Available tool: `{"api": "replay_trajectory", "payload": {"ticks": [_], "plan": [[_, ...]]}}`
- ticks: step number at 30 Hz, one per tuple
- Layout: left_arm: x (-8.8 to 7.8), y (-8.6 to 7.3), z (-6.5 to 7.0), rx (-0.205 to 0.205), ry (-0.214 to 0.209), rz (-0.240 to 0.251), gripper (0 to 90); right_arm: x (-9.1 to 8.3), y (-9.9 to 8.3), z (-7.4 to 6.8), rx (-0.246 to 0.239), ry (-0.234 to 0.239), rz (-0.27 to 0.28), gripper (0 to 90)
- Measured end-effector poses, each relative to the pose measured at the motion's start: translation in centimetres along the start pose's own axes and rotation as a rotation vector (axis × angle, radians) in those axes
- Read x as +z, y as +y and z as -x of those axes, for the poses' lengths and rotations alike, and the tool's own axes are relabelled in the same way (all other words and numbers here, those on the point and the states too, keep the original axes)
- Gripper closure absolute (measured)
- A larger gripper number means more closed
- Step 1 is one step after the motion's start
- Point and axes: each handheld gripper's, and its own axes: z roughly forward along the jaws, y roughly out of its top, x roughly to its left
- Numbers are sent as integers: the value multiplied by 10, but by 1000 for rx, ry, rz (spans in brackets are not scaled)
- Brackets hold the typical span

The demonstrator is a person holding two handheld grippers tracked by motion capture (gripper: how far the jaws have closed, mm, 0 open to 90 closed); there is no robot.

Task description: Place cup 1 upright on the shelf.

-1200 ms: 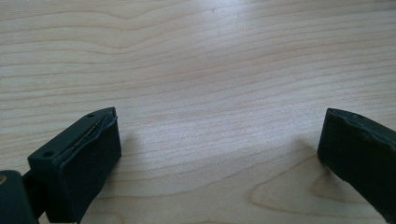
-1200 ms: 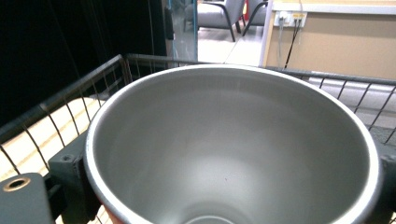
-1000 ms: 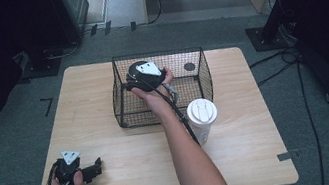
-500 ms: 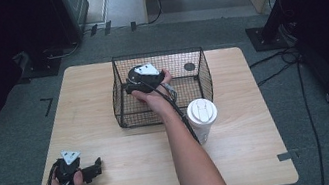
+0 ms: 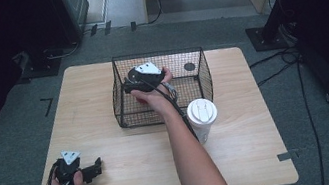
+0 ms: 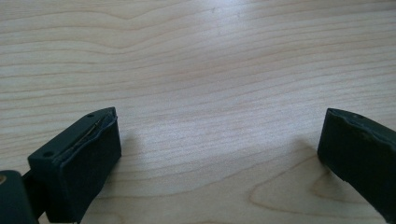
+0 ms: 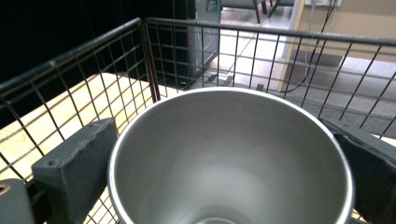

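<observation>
Your right gripper is down inside the wire basket at its left end, w/ the steel cup standing upright between its 2 jaws. The jaws have just been opening — in the right gripper view they flank the cup's rim, the left pad right beside it, but whether either pad is pressing I can't tell. Your left gripper rests on the table near its front-left corner, well apart from the basket — jaws spread wide, nothing between them but bare wood. A white-lidded cup stands just outside the basket's front-right corner.
</observation>
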Motion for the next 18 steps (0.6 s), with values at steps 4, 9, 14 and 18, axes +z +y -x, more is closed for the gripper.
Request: {"api": "replay_trajectory", "payload": {"ticks": [4, 9, 14, 18], "plan": [[0, 0, 0, 0, 0, 0, 0, -2, 3, 0, -1, 4, 20, 17], [0, 0, 0, 1, 0, 0, 0, -6, 10, -1, -7, 6, 42, 17], [0, 0, 0, 0, 0, 0, 0, -12, 17, 0, -9, 0, 63, 17], [0, 0, 0, 1, 0, 0, 0, -17, 22, 1, -11, -9, 80, 17]]}}
